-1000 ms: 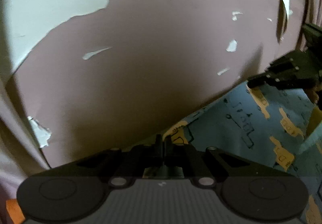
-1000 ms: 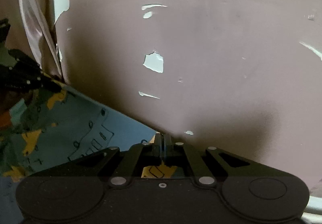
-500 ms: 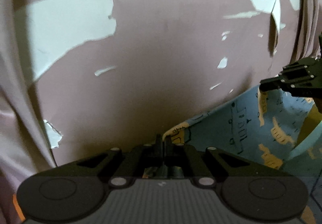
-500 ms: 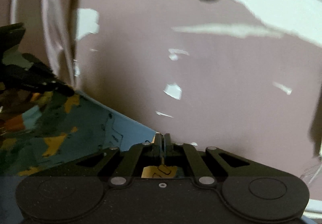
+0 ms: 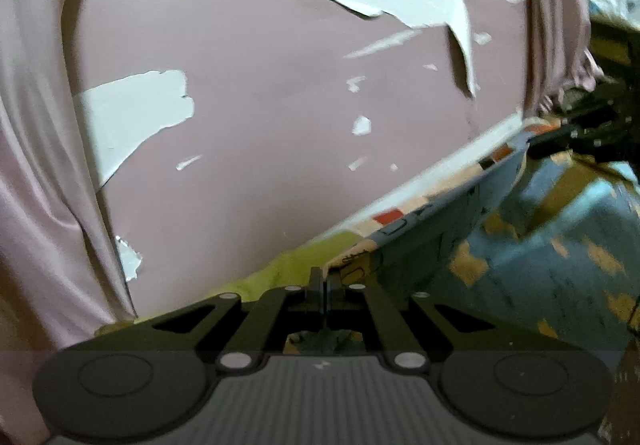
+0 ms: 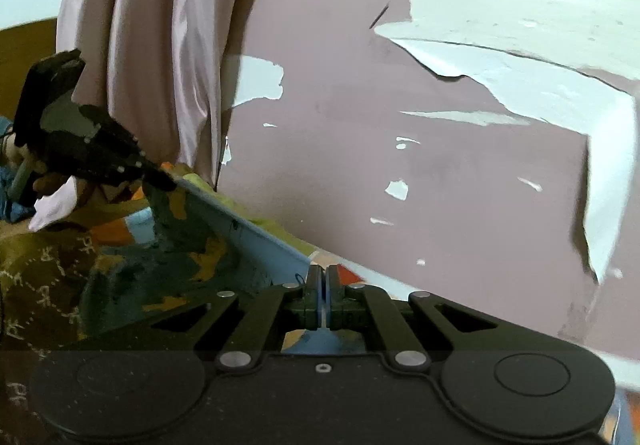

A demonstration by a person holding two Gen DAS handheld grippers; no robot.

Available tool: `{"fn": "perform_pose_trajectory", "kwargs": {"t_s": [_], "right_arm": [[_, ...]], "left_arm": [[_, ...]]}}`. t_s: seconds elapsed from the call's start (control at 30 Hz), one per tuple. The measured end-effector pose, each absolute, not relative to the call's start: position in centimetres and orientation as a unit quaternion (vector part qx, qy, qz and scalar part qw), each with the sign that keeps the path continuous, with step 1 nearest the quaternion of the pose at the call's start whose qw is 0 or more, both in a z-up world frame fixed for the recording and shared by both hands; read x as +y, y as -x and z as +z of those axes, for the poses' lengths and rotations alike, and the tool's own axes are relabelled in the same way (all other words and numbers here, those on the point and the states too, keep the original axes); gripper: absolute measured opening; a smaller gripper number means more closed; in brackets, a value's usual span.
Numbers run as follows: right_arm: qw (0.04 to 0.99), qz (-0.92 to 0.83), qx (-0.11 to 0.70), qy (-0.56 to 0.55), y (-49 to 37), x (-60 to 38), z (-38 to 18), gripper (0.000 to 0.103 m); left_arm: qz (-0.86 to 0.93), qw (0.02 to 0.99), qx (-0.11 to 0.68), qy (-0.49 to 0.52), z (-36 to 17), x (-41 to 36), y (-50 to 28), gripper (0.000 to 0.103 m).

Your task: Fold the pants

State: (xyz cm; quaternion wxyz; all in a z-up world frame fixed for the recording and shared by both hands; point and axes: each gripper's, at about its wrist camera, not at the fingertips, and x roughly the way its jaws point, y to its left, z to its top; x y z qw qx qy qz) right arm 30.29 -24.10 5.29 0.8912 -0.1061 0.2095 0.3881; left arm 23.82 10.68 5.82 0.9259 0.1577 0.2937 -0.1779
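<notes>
The pants are light blue with orange and dark printed marks. They hang stretched between my two grippers, lifted in front of the wall. My left gripper is shut on one corner of their top edge. My right gripper is shut on the other corner of the pants. The right gripper shows at the right of the left wrist view. The left gripper shows at the left of the right wrist view.
A mauve wall with peeling white patches fills the background close ahead. A pale pink curtain hangs at the left, also in the left wrist view. A yellow-green patterned bed cover lies below the pants.
Both grippers have risen and tilted up with the pants. The wall patches slid down in view, the curtain came into view and the bed cover's edge now shows under the stretched hem.
</notes>
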Motion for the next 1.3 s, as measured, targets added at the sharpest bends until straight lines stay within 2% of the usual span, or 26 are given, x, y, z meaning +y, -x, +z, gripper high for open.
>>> {"fn": "perform_pose_trajectory", "kwargs": {"t_s": [0.2,0.37,0.6,0.8,1.3], "right_arm": [[0.903,0.366,0.223,0.026,-25.5,-25.4,2.2,0.000],[0.905,0.357,0.230,0.014,-22.7,-25.3,0.0,0.000],[0.908,0.346,0.233,0.043,-19.6,-24.6,-2.0,0.000],[0.906,0.348,0.227,0.083,-17.4,-23.8,-2.5,0.000],[0.883,0.369,0.259,0.129,-15.6,-23.5,-4.7,0.000]], "left_arm": [[-0.164,0.921,0.303,-0.181,5.0,9.8,-19.6,0.001],[-0.165,0.907,0.318,-0.223,2.8,9.3,-17.0,0.001],[-0.186,0.893,0.324,-0.252,0.1,9.3,-14.7,0.001],[-0.193,0.892,0.318,-0.258,-0.1,9.7,-13.6,0.001],[-0.207,0.860,0.365,-0.290,-1.7,9.3,-13.2,0.001]]}}
